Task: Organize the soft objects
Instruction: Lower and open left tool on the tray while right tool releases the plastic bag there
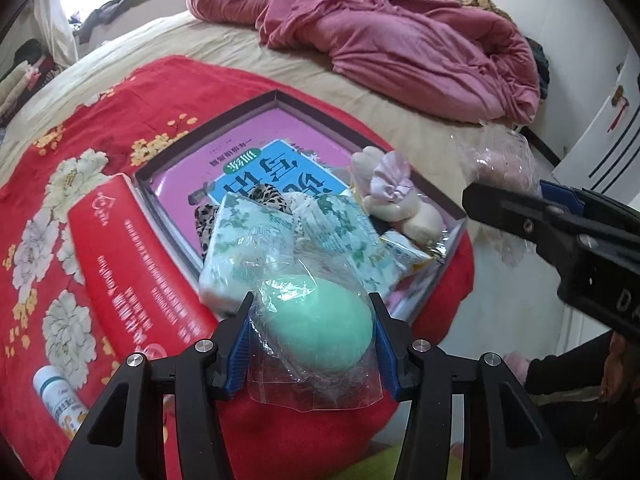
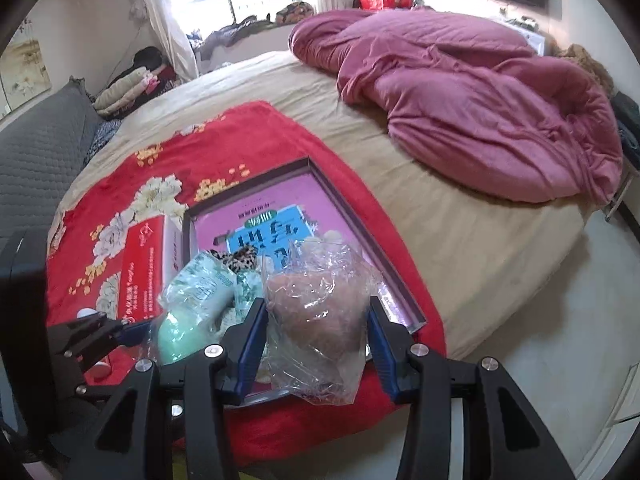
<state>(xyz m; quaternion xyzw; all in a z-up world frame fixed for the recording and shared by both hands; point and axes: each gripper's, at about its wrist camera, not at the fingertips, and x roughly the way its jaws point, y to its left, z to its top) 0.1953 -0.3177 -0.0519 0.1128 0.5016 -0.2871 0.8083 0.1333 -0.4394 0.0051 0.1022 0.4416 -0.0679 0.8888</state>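
The left gripper (image 1: 312, 340) pinches a mint-green sponge egg (image 1: 318, 322) wrapped in clear plastic: the egg sits squarely between the 2 blue-padded fingers (image 1: 240, 350), both pads pressing on its sides, with the wrapper's loose edge hanging below them. It hangs above the near edge of the shallow box (image 1: 208, 128), just over the white-and-green tissue packs (image 1: 240, 240).

The right gripper (image 2: 318, 340) holds a pinkish-brown sponge (image 2: 320, 312) in a crinkled clear bag, again with the sponge between its 2 fingers (image 2: 382, 348), both of them pressed on the bag. In the left wrist view this bagged sponge (image 1: 500, 168) shows at the right, beyond the box's right rim.

The box lies on a red floral blanket (image 1: 80, 140) spread over the near part of the bed (image 1: 360, 92). Inside it are a pink book with a blue cover panel (image 1: 272, 168), a leopard-print cloth (image 1: 264, 196), the tissue packs and a cream plush toy (image 1: 394, 196) at the right side. A red carton (image 1: 132, 260) lies just left of the box, and a small white bottle (image 1: 60, 396) lies near left on the blanket. A crumpled pink duvet (image 1: 380, 28) fills the far side of the bed.
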